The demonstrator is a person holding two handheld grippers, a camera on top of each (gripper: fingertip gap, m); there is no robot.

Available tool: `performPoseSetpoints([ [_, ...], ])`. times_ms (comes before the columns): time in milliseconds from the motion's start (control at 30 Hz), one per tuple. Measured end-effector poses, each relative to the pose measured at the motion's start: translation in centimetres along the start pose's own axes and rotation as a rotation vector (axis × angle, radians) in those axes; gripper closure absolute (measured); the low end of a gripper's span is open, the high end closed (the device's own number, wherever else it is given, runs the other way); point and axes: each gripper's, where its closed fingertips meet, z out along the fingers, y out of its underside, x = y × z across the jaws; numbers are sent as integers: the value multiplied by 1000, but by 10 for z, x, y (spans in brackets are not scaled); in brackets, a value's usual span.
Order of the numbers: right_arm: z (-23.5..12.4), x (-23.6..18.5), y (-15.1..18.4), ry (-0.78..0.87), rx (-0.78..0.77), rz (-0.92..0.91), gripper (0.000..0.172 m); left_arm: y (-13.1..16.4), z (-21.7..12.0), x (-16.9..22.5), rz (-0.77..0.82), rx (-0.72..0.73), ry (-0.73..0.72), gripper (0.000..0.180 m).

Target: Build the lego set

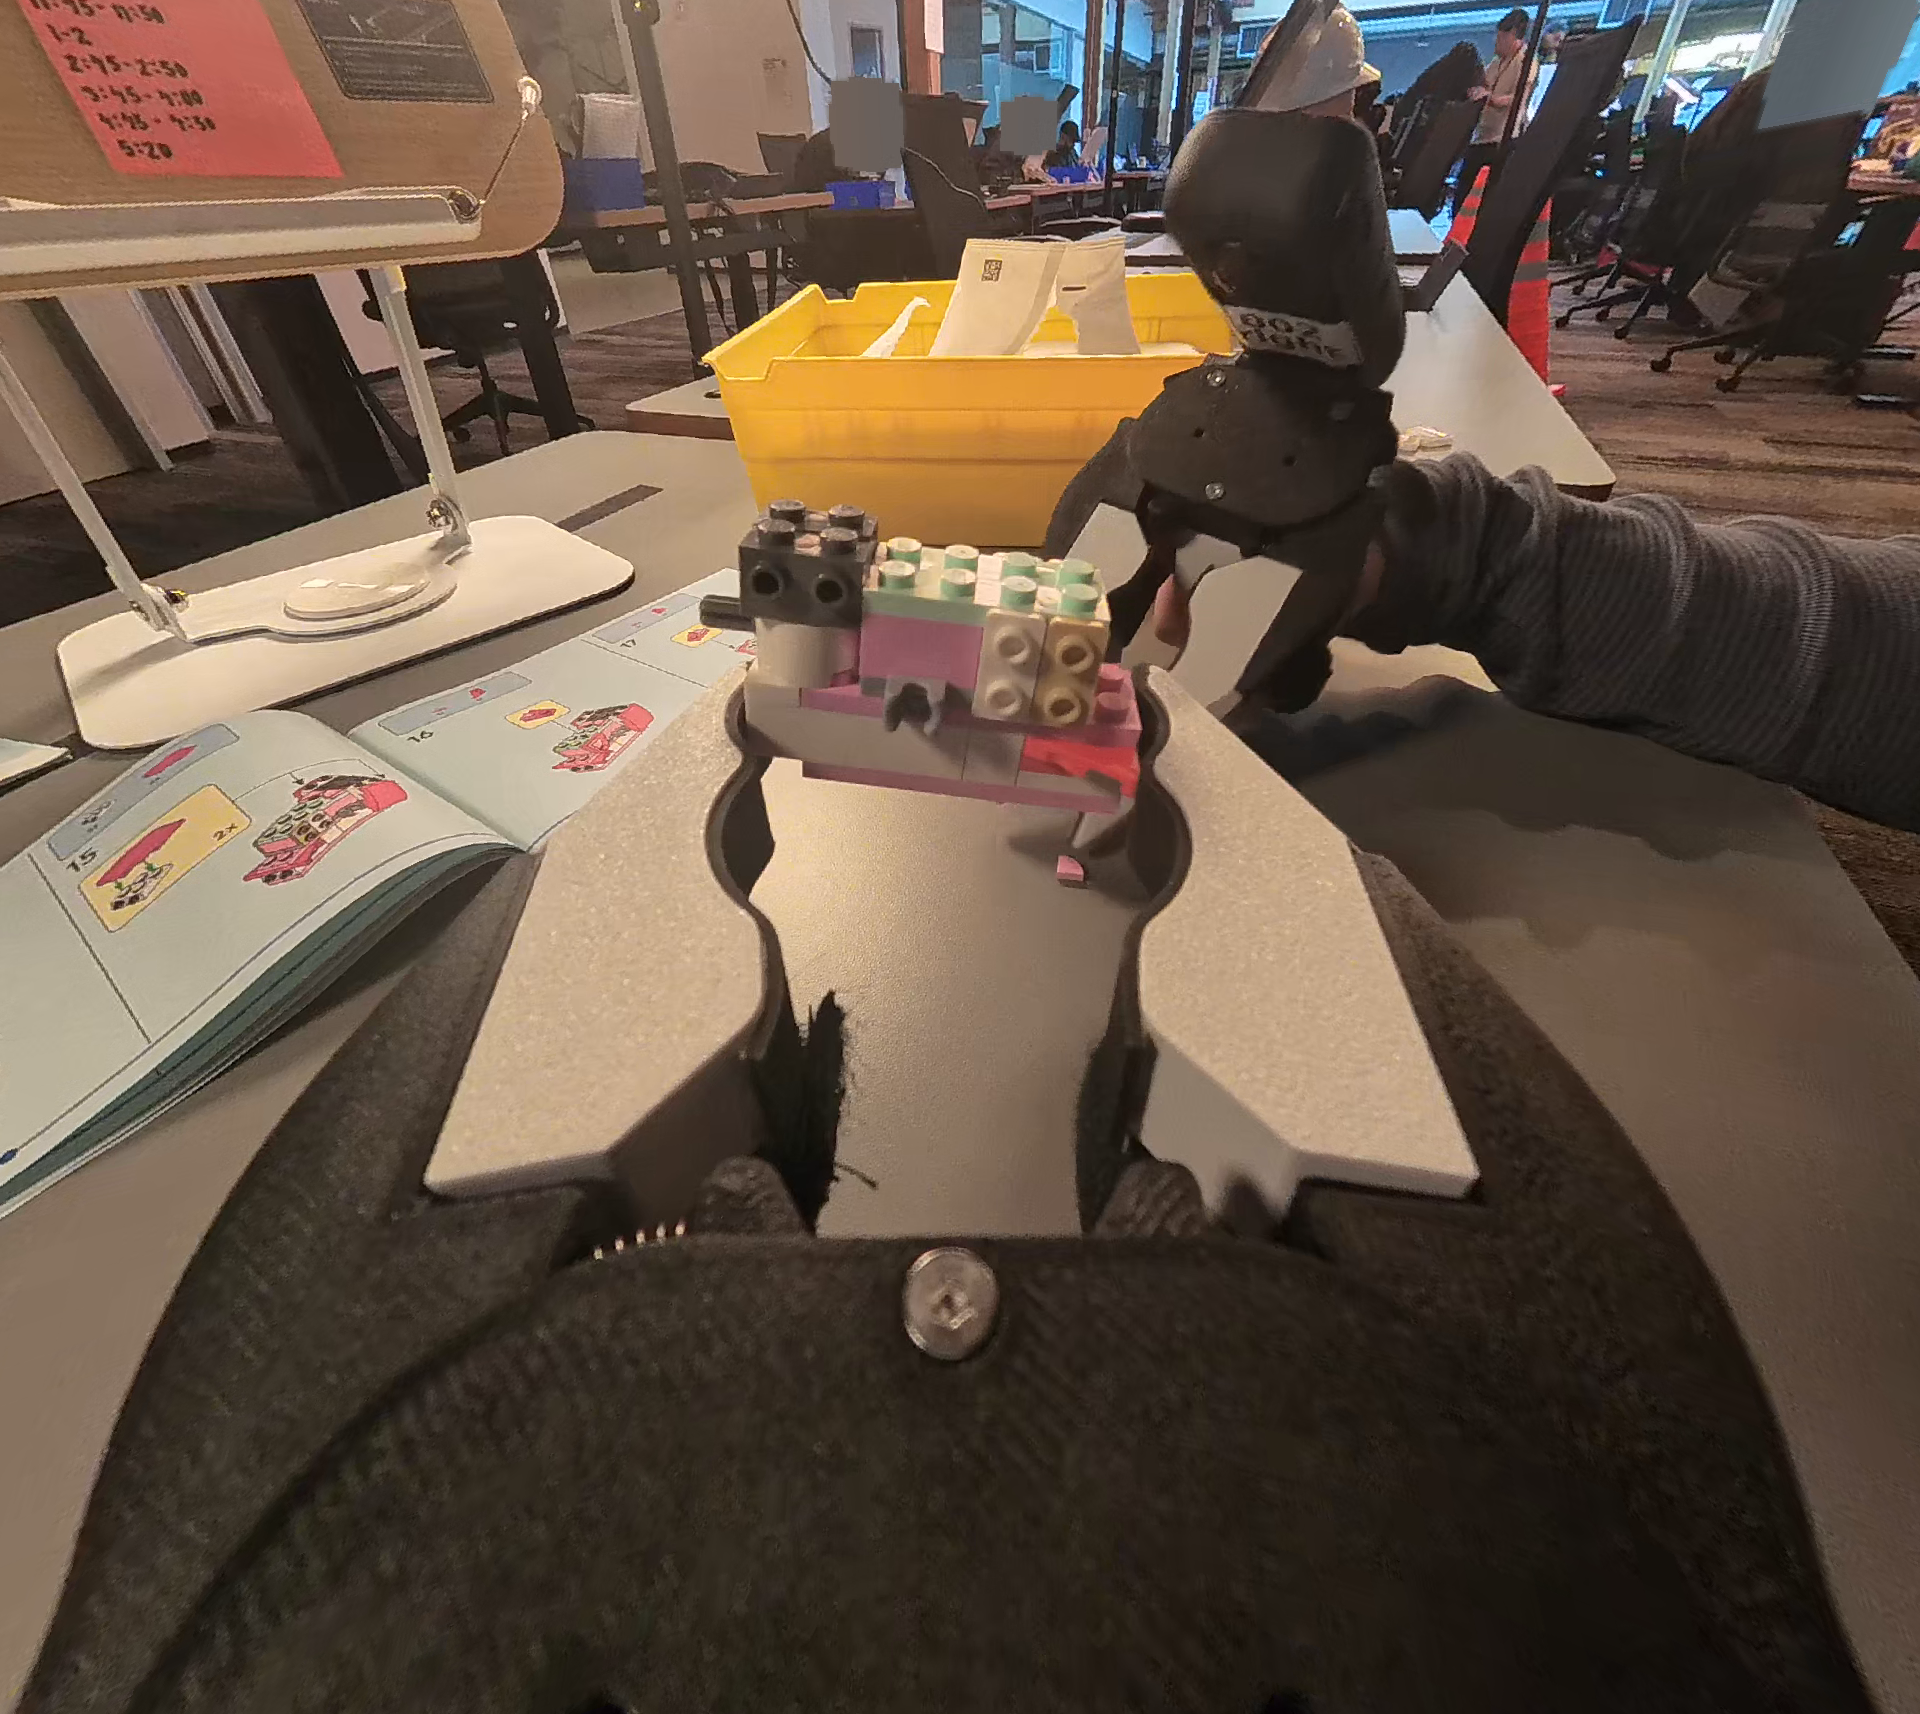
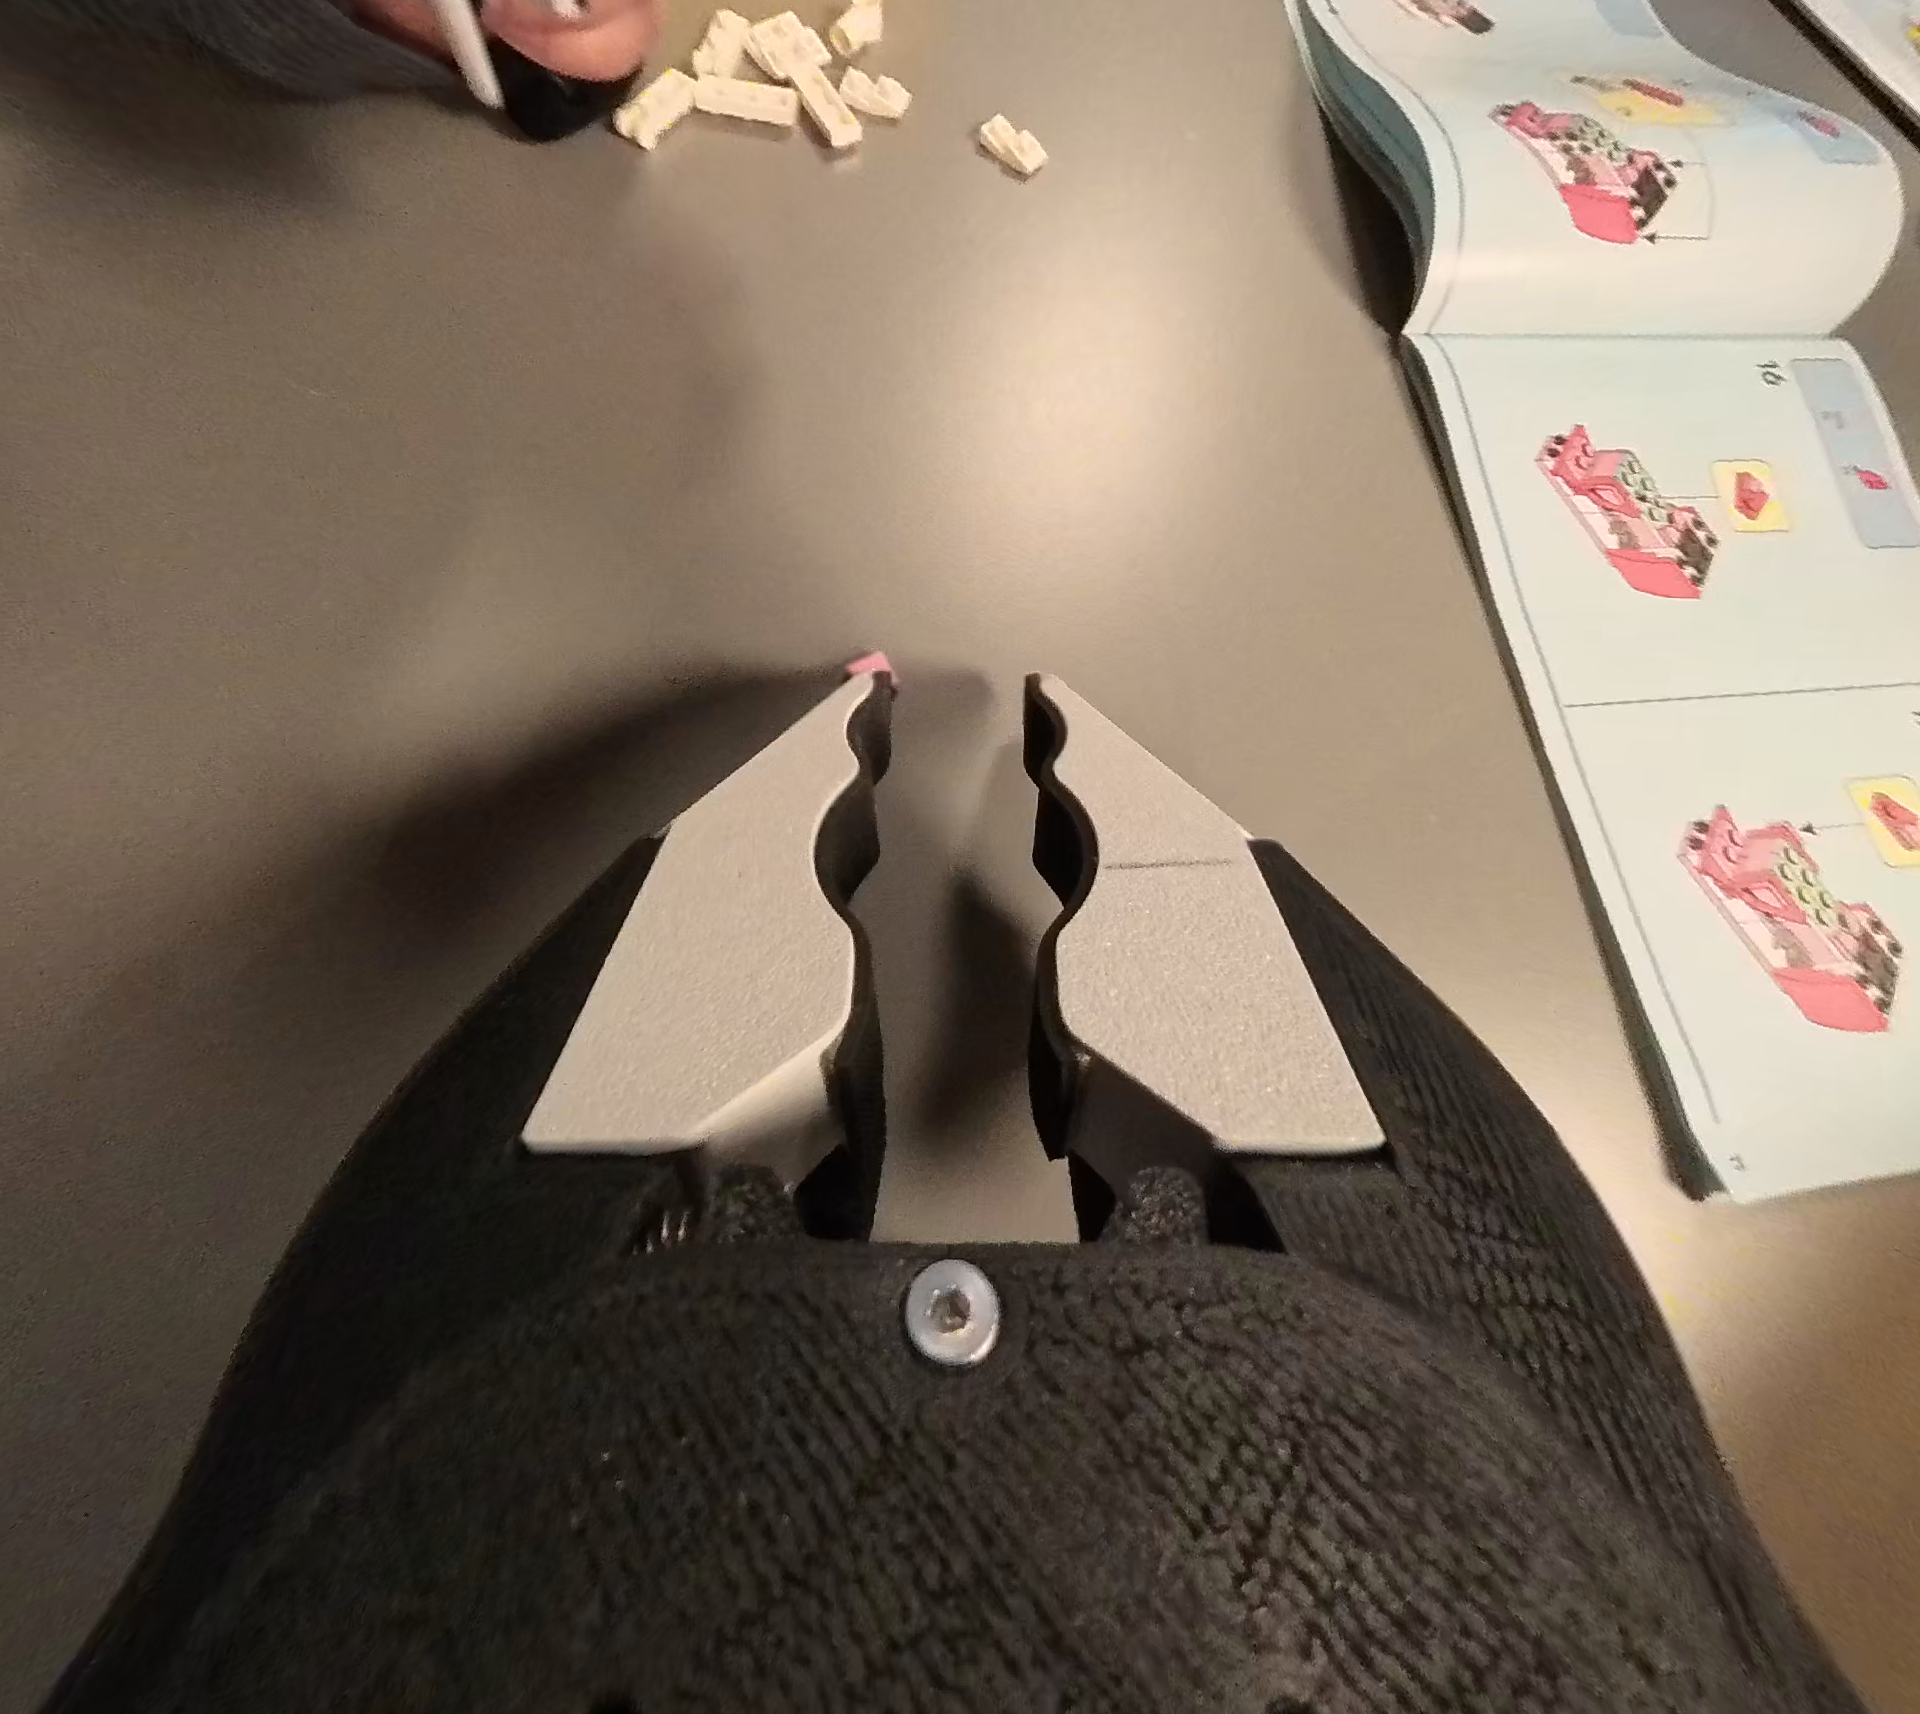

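Left gripper: the left gripper (image 1: 940,729) held a brick model (image 1: 935,667) of pink, grey, mint and black bricks clear above the grey table (image 1: 1558,937); both grey fingertips pressed on the model's ends.
Right gripper: the right gripper (image 2: 956,688) pointed down at the table with its jaws narrowly parted and only bare tabletop between them.
Pink piece: a small pink piece (image 2: 869,665) lay on the table just at the tip of the right gripper's left finger, outside the gap; whether it touched the finger could not be told.
Open room: bare tabletop stretched ahead of the right gripper up to the far pile of bricks.
White bricks: a loose heap of white bricks (image 2: 769,80) lay far ahead and left, beside the left gripper's hand (image 2: 582,2).
Booklet: an open instruction booklet (image 2: 1621,521) lay along the right side, well apart from the right gripper.
Bin: a yellow bin (image 1: 935,417) stood beyond the model, at the table's far side.
Stand: a white stand (image 1: 343,594) sat far left of the left gripper, behind the booklet.
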Motion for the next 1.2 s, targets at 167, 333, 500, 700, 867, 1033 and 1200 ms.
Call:
performPoseSetpoints([
  [167,2,-14,-1,-90,4,12,148,0,0,0,1,-1,0,113],
  [333,4,-17,1,-105,-13,17,151,0,0,0,3,-1,0,113],
  [500,5,-17,2,-104,-24,16,155,0,0,0,4,-2,0,113],
  [700,6,-19,1,-104,-22,-3,160,0,0,1,4,-3,1,113],
  [867,7,-21,0,-106,-22,-22,163,0,0,1,4,-2,1,113],
  [1033,8,-22,0,-106,-23,-38,170,0,0,1,5,-3,2,113],
  [1200,8,-21,-2,-100,-14,-30,160,0,0,1,5,-3,2,113],
])
